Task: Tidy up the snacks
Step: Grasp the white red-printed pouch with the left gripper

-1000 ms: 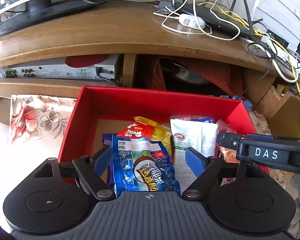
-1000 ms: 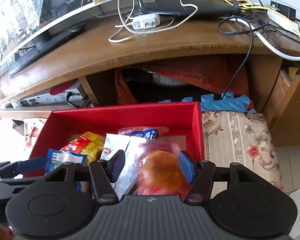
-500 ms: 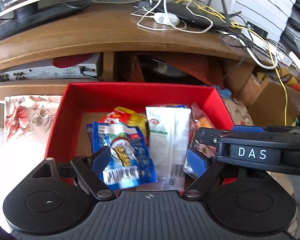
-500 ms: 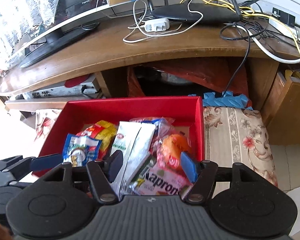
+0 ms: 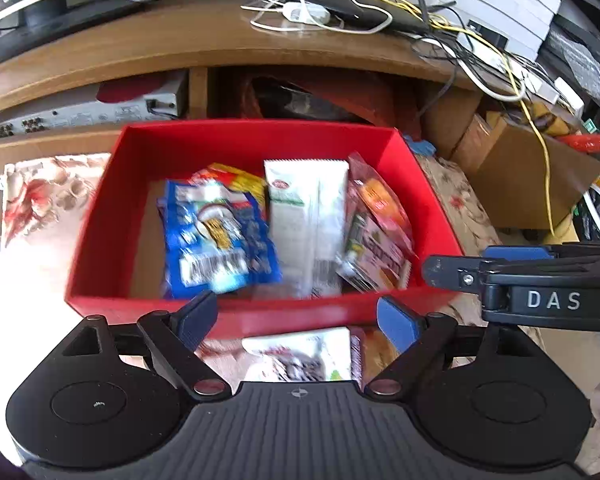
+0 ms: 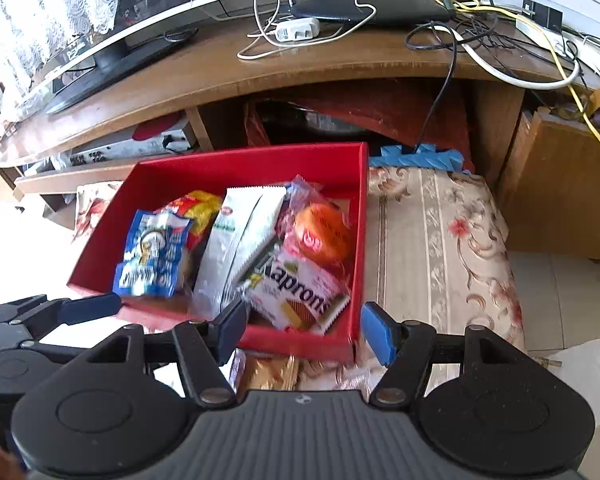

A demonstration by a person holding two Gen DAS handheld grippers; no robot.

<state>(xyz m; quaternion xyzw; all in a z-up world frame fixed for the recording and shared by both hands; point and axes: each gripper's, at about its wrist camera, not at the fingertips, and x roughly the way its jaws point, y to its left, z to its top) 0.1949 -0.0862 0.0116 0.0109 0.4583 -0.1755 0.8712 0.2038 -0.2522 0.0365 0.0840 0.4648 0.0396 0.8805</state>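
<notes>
I hold two grippers side by side, low and just in front of a red box. My left gripper has its blue-padded fingers spread apart with nothing between them, and my right gripper is likewise spread and holding nothing. Both hover just short of the near wall of the red box, which sits on a floral cloth in front of a wooden TV stand. Inside the box lie several snack packets, packed close and partly overlapping: a blue packet on the left, a red and yellow packet tucked behind it, a long white pouch in the middle, a clear-wrapped orange snack toward the right wall, and a pink wafer packet printed "Kapron" nearest my right gripper. I judge the task well along, since most snacks already rest in the box. Some remain outside it: directly below and between my left fingers, on the cloth this side of the box wall, lies a white packet, blurred, and under my right gripper I see a golden wrapper, also blurred. These look like what is left to pick up. Cables and a router clutter the stand's top.
</notes>
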